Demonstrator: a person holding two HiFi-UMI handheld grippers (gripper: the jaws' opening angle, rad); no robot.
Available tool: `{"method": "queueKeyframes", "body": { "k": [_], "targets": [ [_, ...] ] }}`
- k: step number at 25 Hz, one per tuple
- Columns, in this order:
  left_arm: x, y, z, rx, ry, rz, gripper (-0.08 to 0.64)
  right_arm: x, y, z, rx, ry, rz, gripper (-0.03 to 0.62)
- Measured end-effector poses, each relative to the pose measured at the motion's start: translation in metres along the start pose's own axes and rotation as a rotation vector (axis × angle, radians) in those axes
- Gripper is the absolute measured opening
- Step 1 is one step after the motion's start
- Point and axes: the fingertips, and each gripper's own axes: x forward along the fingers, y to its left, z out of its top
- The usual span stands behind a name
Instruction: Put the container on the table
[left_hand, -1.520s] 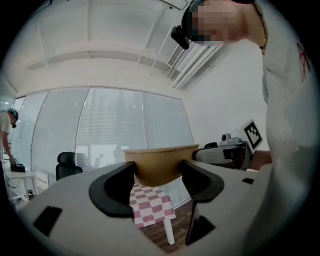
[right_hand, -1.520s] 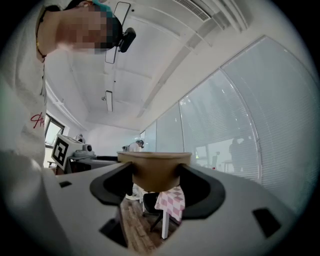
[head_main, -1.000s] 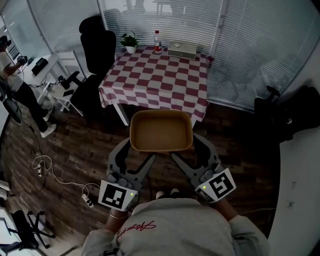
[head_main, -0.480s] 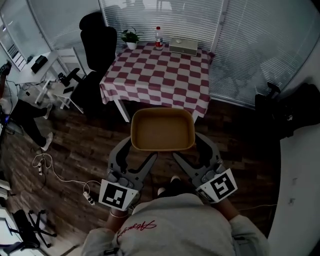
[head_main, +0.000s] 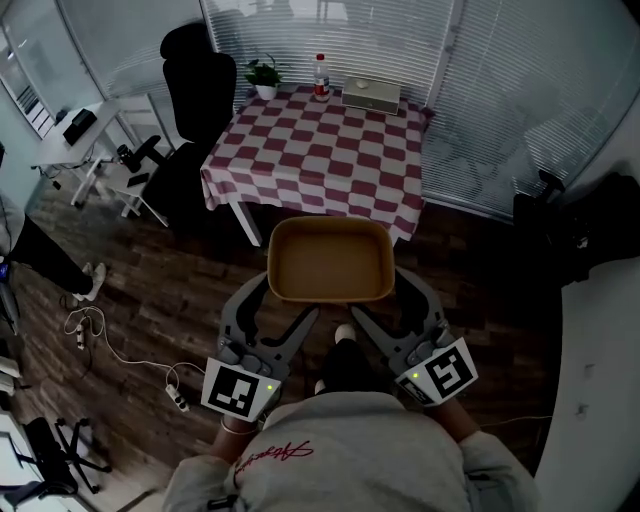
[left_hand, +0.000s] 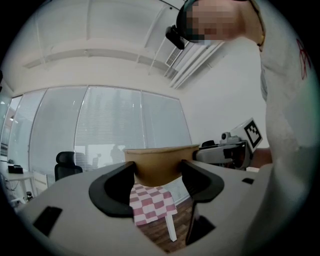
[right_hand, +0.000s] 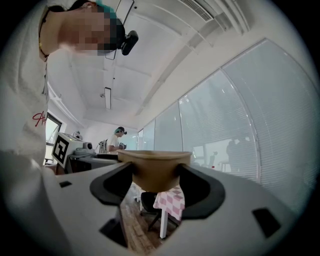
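The shallow tan rectangular container (head_main: 330, 262) hangs over the dark wood floor (head_main: 150, 300), short of the red-and-white checked counter (head_main: 320, 160). The fingers of the left gripper (head_main: 285, 302) and right gripper (head_main: 383, 302) each clench a near corner. It is lifted — the approach and set-down remain.

The container (head_main: 330, 262) is tan, the tablecloth (head_main: 318, 160) red-and-white checked, the floor (head_main: 150, 310) dark brown planks
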Motion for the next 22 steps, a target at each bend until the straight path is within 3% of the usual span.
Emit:
{"method": "queueKeyframes", "body": {
  "k": [22],
  "targets": [
    [0.109,0.075,-0.016,0.000,0.003,0.042,0.293,0.087,-0.104,-0.014,-0.019,-0.012,0.046,0.288]
  ]
}}
